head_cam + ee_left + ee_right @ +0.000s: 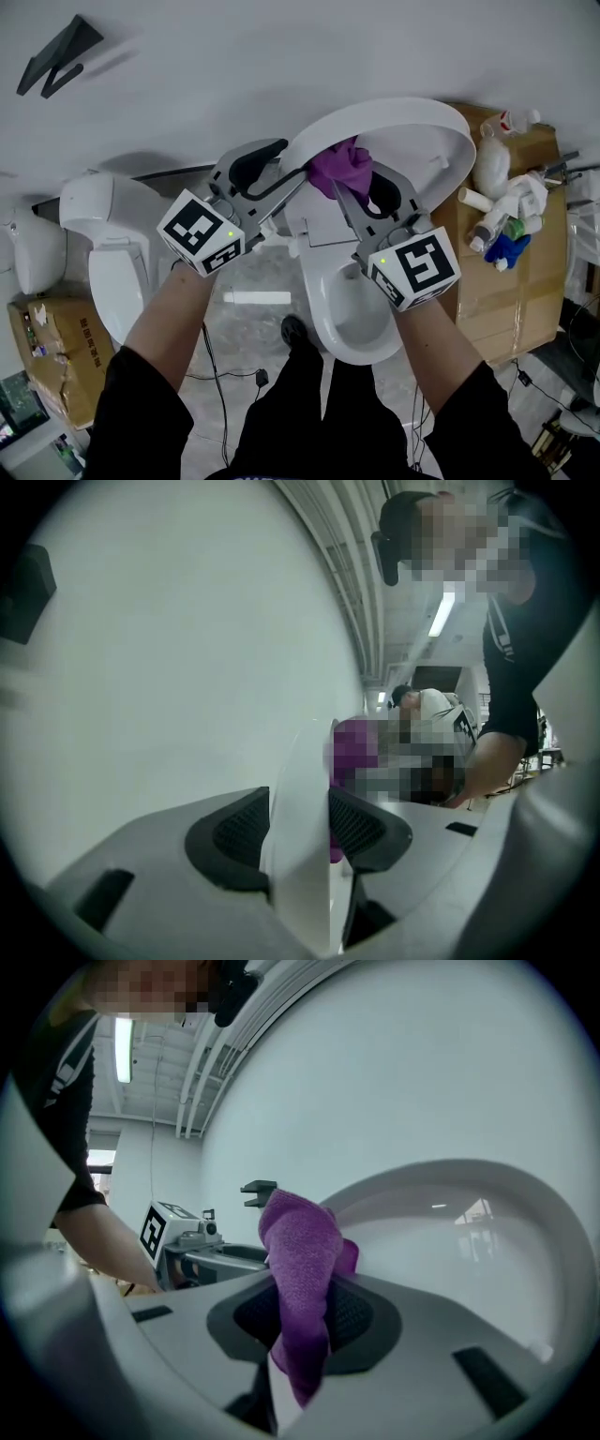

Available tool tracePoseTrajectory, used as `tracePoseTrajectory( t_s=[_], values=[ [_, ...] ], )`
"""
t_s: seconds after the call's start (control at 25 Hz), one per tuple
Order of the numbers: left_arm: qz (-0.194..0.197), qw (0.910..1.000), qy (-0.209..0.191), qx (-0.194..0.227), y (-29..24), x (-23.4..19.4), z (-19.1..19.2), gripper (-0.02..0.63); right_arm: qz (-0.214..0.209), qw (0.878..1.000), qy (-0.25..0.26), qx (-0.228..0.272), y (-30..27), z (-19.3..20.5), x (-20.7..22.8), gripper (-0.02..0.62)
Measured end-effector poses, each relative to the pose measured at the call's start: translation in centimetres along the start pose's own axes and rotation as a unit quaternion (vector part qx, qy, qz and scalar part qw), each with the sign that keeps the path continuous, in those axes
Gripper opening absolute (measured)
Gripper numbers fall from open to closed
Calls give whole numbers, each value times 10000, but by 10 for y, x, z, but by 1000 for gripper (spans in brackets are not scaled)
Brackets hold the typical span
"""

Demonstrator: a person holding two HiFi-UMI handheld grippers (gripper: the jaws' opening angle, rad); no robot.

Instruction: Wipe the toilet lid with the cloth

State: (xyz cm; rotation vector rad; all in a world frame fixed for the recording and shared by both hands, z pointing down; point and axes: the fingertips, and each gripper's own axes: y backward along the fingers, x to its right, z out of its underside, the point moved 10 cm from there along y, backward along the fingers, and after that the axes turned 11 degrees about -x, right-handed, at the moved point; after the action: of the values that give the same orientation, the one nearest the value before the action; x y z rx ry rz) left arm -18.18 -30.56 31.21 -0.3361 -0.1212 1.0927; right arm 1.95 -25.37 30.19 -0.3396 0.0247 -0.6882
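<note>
Cloth [298, 1241], purple terry, is clamped between the ribbed pads of the right gripper [302, 1321], at the raised, glossy white toilet lid [412, 127]. Left gripper [300, 832] jaws stand apart astride the lid's thin curved rim.

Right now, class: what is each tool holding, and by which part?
The right tool pinches the purple cloth around its middle. The left tool straddles the rim of the toilet lid; whether it grips is unclear.

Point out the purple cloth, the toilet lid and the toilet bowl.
purple cloth [300, 1241], right gripper view, on the fold above the jaws.
toilet lid [408, 116], head view, on its upper rim.
toilet bowl [356, 354], head view, on its near rim.
</note>
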Motion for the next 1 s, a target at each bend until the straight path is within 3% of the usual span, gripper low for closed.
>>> tracePoseTrajectory(
  t_s=[0.2, 0.4, 1.0],
  values=[
    [186, 9997, -138, -40, -5, -3, -2, 186, 33, 9998, 205, 41, -15, -7, 0, 91],
    [89, 9998, -126, -98, 1, -2, 0, 186, 220, 9994, 199, 158, -11, -7, 15, 91],
    [-335, 9990, -64, -280, -2, 6, -5, 184, 1447, 9890, -260, 176, 71, 24, 119, 91]
  ],
)
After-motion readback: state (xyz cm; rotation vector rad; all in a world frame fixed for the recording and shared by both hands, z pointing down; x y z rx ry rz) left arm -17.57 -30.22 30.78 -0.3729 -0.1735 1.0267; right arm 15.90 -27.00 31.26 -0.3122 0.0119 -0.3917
